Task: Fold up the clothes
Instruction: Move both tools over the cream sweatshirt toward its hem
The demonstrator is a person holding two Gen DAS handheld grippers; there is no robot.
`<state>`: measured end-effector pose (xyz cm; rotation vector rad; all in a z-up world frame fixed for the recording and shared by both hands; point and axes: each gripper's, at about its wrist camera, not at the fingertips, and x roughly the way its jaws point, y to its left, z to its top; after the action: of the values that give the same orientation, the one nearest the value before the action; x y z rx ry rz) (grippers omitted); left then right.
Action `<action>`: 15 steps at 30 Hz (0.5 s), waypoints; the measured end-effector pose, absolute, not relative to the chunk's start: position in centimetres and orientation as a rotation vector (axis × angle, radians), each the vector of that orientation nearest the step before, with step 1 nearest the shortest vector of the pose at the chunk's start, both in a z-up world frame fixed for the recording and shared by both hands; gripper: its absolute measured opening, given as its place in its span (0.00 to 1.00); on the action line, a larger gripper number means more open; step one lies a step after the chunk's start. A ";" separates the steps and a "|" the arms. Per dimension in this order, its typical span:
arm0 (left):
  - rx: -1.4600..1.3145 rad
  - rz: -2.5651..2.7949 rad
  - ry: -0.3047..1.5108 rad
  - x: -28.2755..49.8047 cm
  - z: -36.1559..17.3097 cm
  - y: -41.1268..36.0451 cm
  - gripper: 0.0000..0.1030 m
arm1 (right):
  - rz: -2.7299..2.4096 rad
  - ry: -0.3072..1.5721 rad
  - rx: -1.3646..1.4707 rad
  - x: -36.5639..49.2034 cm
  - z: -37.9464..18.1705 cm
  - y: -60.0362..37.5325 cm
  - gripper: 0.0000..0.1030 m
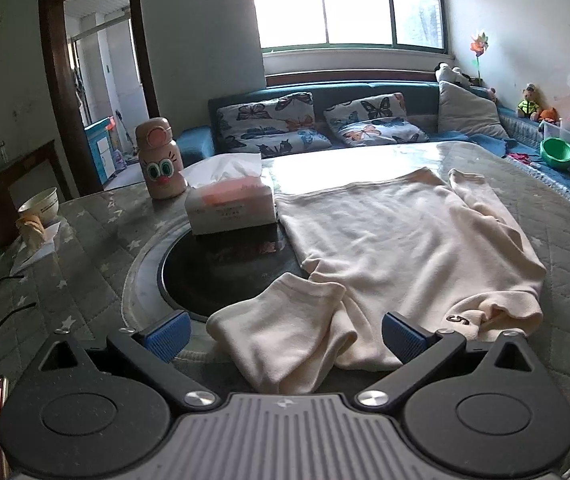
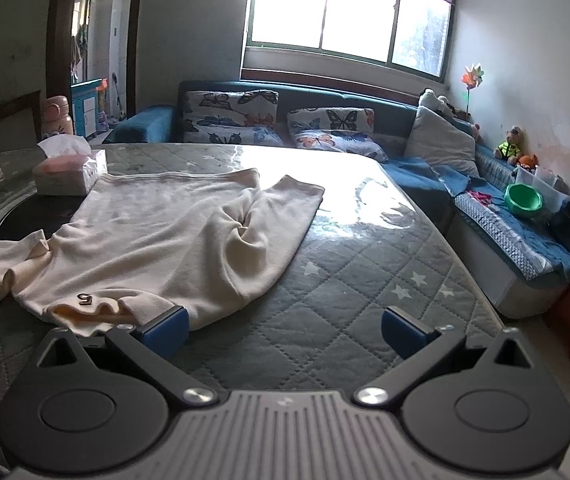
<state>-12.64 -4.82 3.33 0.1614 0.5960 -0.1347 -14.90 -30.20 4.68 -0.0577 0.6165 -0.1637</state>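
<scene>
On the counter (image 1: 97, 240), under its grey star-quilted cover, the cream long-sleeved knit top (image 1: 397, 236) lies spread out, hem toward the far edge and neckline toward the near edge. From the left wrist view, the left tool (image 1: 285, 332) hangs wide apart just above the near edge, gripping nothing. One sleeve (image 1: 281, 332) sprawls loose between its blue pads, bunched and pointing toward the near edge. A small dark "5" mark (image 1: 458, 320) shows near the neckline. The other sleeve (image 1: 473, 192) looks laid up along the body's right side. A white tissue box with pink top (image 1: 231, 204) sits touching the top's far-left corner, a pink cartoon-eyed bottle (image 1: 159, 160) just behind it, and a dark round inset (image 1: 221, 276) in the counter lies partly under the garment's left side.

From the right wrist view, the right tool (image 2: 285, 332) is also spread wide and empty, over bare quilting near the counter's right part, its left pad just beside the shoulder of the top (image 2: 157, 236). Here the right sleeve (image 2: 285, 208) runs alongside the body with a rumpled twist midway; I cannot say whether it counts as a proper fold.

My guess: folding has barely started. The loose left sleeve wants bringing in, the right one smoothing, and the body remains to be folded.
</scene>
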 end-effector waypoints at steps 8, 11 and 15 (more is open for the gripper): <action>0.147 -0.123 0.617 -12.0 2.8 -4.0 1.00 | -0.146 0.619 -0.067 -14.4 5.0 -29.8 1.00; 0.149 -0.122 0.625 -11.7 2.5 -3.8 1.00 | -0.136 0.628 -0.078 -13.9 5.0 -29.7 1.00; 0.137 -0.121 0.648 -10.8 1.9 -3.5 1.00 | -0.135 0.638 -0.088 -12.8 5.1 -29.8 1.00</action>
<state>-10.83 -3.51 1.90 0.1374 0.6475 -0.1212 -12.77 -29.78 5.10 -0.0884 0.6377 -0.1350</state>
